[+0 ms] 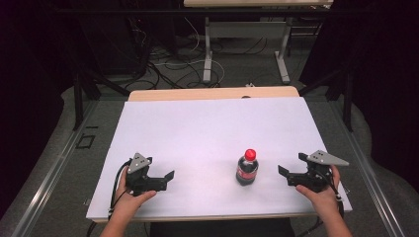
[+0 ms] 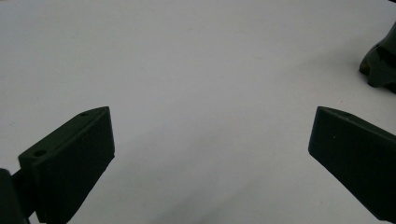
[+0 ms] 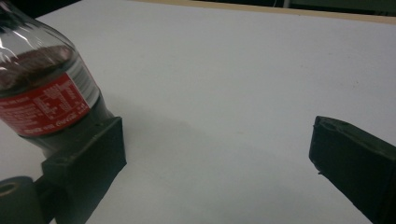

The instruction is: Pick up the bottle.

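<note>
A small cola bottle [image 1: 247, 168] with a red cap and red label stands upright on the white table top [image 1: 207, 128], right of centre near the front. My right gripper [image 1: 286, 174] rests to the bottle's right, open and empty, its jaws pointing left toward it. In the right gripper view the bottle [image 3: 42, 93] stands just beyond the left jaw, outside the gap of the gripper [image 3: 217, 140]. My left gripper [image 1: 168, 178] sits at the front left, open and empty. The left gripper view has the gripper [image 2: 210, 135] over bare table, the bottle's dark base [image 2: 380, 65] at the far right.
The table's wooden back edge [image 1: 212, 93] runs beyond the white top. Behind it lie cables on the floor [image 1: 168, 66] and the legs of another table [image 1: 207, 54]. Black frame posts [image 1: 77, 98] stand at both sides.
</note>
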{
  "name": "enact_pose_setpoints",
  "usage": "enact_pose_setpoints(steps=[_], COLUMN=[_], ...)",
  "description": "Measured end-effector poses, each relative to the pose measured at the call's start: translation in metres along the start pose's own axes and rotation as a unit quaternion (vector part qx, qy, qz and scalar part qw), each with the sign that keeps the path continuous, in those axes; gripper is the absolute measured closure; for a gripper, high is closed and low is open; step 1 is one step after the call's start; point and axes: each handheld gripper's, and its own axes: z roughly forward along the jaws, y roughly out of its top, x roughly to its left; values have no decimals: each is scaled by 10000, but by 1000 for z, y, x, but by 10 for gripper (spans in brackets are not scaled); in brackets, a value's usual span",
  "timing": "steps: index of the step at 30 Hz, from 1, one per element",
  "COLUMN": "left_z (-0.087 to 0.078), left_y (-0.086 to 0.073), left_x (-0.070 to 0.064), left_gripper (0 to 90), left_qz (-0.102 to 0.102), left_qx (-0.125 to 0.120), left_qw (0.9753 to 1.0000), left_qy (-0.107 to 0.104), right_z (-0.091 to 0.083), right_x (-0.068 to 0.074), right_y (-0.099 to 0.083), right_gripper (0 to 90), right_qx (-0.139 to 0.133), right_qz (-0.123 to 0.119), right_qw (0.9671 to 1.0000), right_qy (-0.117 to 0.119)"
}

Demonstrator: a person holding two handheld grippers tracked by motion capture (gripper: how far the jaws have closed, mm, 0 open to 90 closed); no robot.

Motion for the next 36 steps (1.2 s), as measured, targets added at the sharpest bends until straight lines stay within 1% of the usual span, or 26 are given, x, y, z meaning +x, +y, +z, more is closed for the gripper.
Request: enact_pose_setpoints(steps=[1, 2, 3, 4, 5, 6, 7, 8, 9, 10, 12, 13, 14, 15, 16, 18, 19, 23, 24, 25, 26, 29, 30, 32, 35, 36], left_z=[0, -1, -1, -1, -1, -1, -1, -2, -2, -2, -2, -2, -3, -3, -3, -2, -2, 0, 0, -1, 0, 0, 0, 0, 0, 0], left_y=[0, 0, 0, 1, 1, 1, 1, 0, 0, 0, 0, 0, 0, 0, 0, 0, 0, 0, 0, 0, -1, -1, -1, -1, -1, -1], left_x=[-1, -1, -1, -1, -1, -1, -1, -2, -2, -1, -2, -1, -1, -1, -2, -2, -3, -4, -4, -4, -4, -4, -3, -3, -3, -3], left_gripper=[6, 6, 6, 5, 6, 6, 6, 6, 7, 7, 8, 8, 8, 9, 8, 9, 9, 9, 9, 9, 9, 9, 9, 9, 9, 9], left_qz=[26, 6, 14, 17, 17, 4, -18, -18, -18, -12, -35, -47, -80, -91, -99, -86, -84, -54, -54, -47, -60, -41, -39, -40, -17, -33], left_qx=[-49, -52, -61, -73, -73, -91, -76, -81, -100, -92, -111, -112, -94, -104, -92, -105, -91, -81, -81, -47, -68, -39, -40, -56, -41, -23], left_qw=[10000, 10000, 10000, 10000, 10000, 10000, 10000, 10000, 9999, 10000, 9999, 9999, 9999, 9999, 9999, 9999, 9999, 10000, 10000, 10000, 10000, 10000, 10000, 10000, 10000, 10000], left_qy=[-3, -15, -21, -18, -18, -12, -23, -13, -4, -6, 39, 47, 35, 30, 33, 23, 3, -1, -1, -18, -17, -11, -11, -19, -18, -28], right_z=[-1, 1, 0, -1, -1, -1, -1, -2, -1, -1, 2, 2, 2, 0, 3, 4, 6, 15, 18, 20, 23, 33, 36, 44, 53, 54], right_x=[1, 3, 4, 6, 9, 9, 13, 15, 17, 20, 26, 29, 33, 35, 38, 44, 47, 58, 62, 65, 67, 76, 79, 82, 84, 84], right_y=[1, 1, 2, 2, 3, 4, 5, 6, 7, 8, 10, 11, 13, 15, 15, 16, 16, 19, 19, 20, 21, 23, 24, 25, 26, 26], right_gripper=[31, 37, 55, 69, 82, 93, 105, 130, 146, 146, 146, 147, 147, 148, 148, 148, 150, 170, 171, 178, 179, 195, 204, 204, 217, 229], right_qx=[34, -49, -35, -3, -45, -30, -81, -93, -114, -105, -129, -128, -98, 36, -115, -98, -93, -29, -57, -23, 17, 59, 131, 133, 147, 130], right_qz=[27, 15, -109, -150, -176, -337, -321, -348, -318, -346, -403, -484, -530, -626, -633, -651, -622, -847, -863, -888, -907, -1045, -1072, -1184, -1150, -1106], right_qw=[10000, 10000, 9999, 9998, 9995, 9990, 9991, 9987, 9984, 9981, 9968, 9960, 9953, 9940, 9933, 9914, 9913, 9879, 9875, 9868, 9863, 9837, 9834, 9831, 9836, 9845], right_qy=[13, 16, 100, 140, 240, 284, 283, 365, 444, 503, 680, 739, 810, 897, 960, 1131, 1152, 1299, 1319, 1353, 1374, 1465, 1460, 1392, 1380, 1353])
